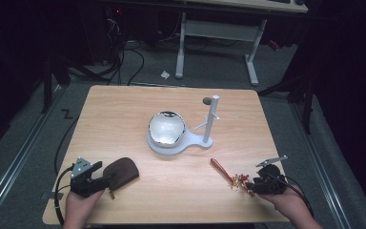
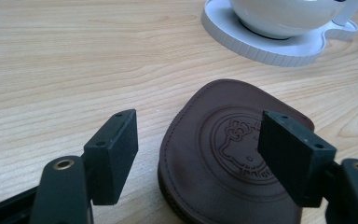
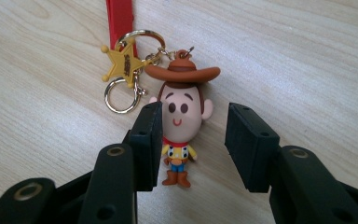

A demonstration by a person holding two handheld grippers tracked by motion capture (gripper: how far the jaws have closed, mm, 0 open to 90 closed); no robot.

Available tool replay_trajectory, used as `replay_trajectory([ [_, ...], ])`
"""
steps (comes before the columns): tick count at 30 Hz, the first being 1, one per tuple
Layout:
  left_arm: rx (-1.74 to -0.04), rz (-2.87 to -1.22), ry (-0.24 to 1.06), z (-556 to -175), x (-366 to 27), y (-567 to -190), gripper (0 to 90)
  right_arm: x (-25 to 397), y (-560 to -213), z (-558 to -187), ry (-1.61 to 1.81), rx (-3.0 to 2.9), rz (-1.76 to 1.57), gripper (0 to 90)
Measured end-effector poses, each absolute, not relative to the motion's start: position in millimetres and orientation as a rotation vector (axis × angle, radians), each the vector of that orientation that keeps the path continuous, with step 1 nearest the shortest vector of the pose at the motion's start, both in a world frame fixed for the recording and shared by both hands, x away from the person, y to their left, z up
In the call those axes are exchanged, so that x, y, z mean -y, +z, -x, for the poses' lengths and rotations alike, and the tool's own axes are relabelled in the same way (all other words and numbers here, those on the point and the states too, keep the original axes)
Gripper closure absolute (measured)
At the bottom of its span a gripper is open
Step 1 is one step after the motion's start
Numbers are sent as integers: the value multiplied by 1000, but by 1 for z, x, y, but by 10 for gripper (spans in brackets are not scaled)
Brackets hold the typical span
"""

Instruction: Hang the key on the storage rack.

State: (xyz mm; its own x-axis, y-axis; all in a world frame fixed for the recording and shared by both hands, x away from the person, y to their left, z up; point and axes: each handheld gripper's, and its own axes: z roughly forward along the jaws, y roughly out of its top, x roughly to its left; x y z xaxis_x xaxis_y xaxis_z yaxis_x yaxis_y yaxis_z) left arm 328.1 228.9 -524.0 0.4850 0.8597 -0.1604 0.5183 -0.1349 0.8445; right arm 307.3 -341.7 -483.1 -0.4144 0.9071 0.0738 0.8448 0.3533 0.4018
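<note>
A brown leather pouch (image 1: 122, 171) (image 2: 230, 154) with an embossed round logo lies flat near the table's front left. My left gripper (image 1: 106, 181) (image 2: 198, 156) is open, its jaws straddling the pouch's near end. At the front right lies a cowboy-figure keychain (image 1: 240, 181) (image 3: 182, 121) with a yellow star charm (image 3: 121, 65), gold rings and a red strap (image 1: 220, 170) (image 3: 120, 18). My right gripper (image 1: 249, 185) (image 3: 193, 140) is open, one jaw on each side of the figure, apart from it.
A shiny bowl (image 1: 167, 127) (image 2: 284, 16) sits on a white stand base (image 1: 162, 145) (image 2: 261, 44) with an upright white post (image 1: 211, 119) at mid-table. A small dark disc (image 1: 207, 100) lies behind the post. Table edges run close to both hands.
</note>
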Motion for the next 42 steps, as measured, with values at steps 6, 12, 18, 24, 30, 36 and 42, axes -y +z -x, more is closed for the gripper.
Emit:
replay_trajectory([
  [6,-1153,-1802,459,-328,-229,-523,291,334,-483,-318,509,-2511,-1596,559],
  [12,-1149,-1802,461,-327,-230,-523,293,335,-488,-327,491,-2548,-1631,562],
  [18,-1159,-1810,455,-328,-228,-525,295,331,-493,-327,484,-2576,-1644,609],
  [24,-1160,-1814,458,-329,-228,-525,297,331,-492,-331,450,-2615,-1594,642],
  [30,-1155,-1823,454,-328,-227,-526,298,327,-492,-334,401,-2658,-1503,649],
  [36,-1147,-1831,453,-327,-227,-525,297,325,-491,-335,381,-2669,-1502,661],
  [42,-1143,-1826,467,-321,-229,-523,291,320,-472,-333,352,-2659,-1479,662],
])
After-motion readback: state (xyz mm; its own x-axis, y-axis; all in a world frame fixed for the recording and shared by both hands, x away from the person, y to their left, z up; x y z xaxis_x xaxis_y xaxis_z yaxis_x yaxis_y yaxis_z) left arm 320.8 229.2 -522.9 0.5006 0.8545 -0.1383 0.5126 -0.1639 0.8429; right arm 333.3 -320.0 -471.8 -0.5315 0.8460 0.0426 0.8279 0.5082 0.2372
